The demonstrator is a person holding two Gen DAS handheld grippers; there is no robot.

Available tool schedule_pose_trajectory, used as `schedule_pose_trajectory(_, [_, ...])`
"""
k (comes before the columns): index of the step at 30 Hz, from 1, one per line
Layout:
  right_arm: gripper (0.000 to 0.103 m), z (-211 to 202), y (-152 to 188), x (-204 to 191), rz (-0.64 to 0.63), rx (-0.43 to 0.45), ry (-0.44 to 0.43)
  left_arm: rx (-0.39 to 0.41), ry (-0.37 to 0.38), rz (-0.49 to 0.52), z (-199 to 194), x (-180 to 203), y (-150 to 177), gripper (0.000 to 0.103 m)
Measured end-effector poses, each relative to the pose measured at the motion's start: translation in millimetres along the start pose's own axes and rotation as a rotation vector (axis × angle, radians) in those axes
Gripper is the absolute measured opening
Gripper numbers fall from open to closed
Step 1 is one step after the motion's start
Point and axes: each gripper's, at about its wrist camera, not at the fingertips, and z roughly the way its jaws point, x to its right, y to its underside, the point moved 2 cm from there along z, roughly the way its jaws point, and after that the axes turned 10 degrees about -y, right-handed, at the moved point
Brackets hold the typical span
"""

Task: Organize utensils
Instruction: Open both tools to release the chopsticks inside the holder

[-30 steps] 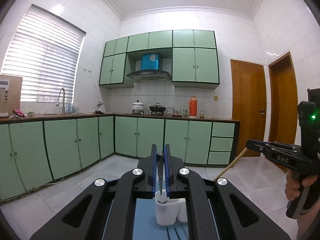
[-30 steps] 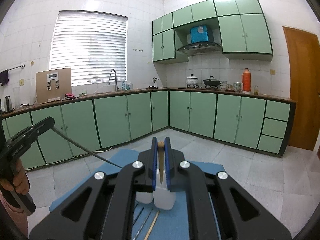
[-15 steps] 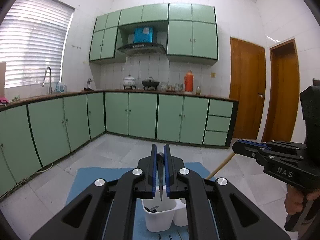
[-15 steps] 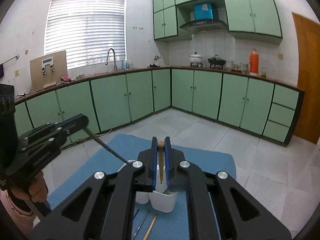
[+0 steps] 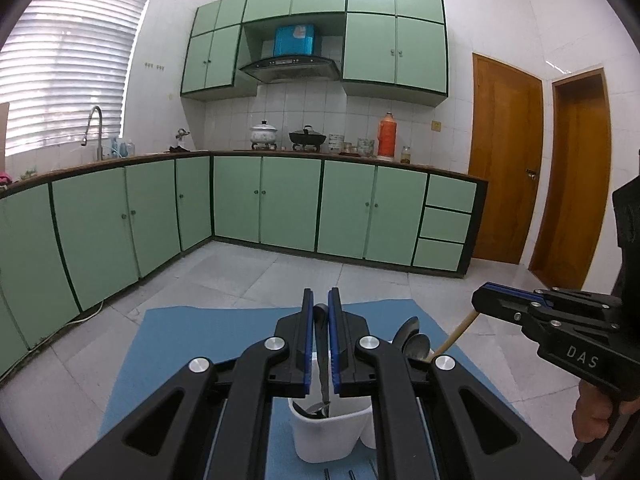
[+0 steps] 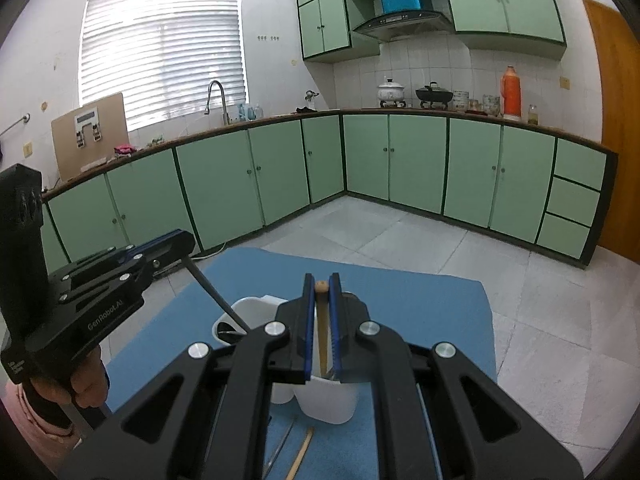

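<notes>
Both grippers hang over a white holder [image 5: 332, 432] on the blue mat [image 5: 200, 344]. The left gripper [image 5: 318, 312] has its jaws clamped on a metal utensil [image 5: 324, 376], tip just at the near compartment's mouth. The right gripper [image 6: 322, 286] has its jaws pinched on a wooden chopstick [image 6: 323, 340] over its compartment. Spoons [image 5: 412, 344] already stand inside. Best practice: keep each piece upright, lower until the tip sits deep, then release, one side at a time. Loose pieces [image 6: 300, 448] wait on the mat.
</notes>
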Motion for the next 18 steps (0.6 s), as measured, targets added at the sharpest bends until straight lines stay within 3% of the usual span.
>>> schedule_pose_trajectory(6, [0.006, -4.0, 4.8, 5.9, 0.021, 0.009, 0.006, 0.004, -0.004, -0.009, -3.6, -5.1, 2.6, 0.012])
schedule_pose_trajectory(9, [0.008, -7.4, 7.9, 8.6, 0.032, 0.012, 0.011, 0.009, -0.002, -0.022, -6.9, -9.1, 4.5, 0.024])
schedule_pose_trajectory(11, [0.01, -8.6, 8.4, 11.2, 0.04, 0.016, 0.018, 0.02, -0.011, -0.028, -9.4, -9.6, 4.9, 0.04])
schedule_pose_trajectory(14, [0.01, -10.2, 11.7, 15.3, 0.052, 0.015, 0.025, 0.023, -0.018, -0.043, -10.2, -13.6, 4.0, 0.046])
schedule_pose_trajectory(16, [0.014, -11.3, 13.3, 17.8, 0.058, 0.017, 0.034, 0.022, -0.015, -0.055, -10.1, -16.2, 3.0, 0.051])
schedule_pose_trajectory(18, [0.031, -14.3, 13.7, 20.7, 0.069, 0.028, 0.046, 0.031, -0.021, -0.061, -12.2, -18.3, 1.8, 0.058])
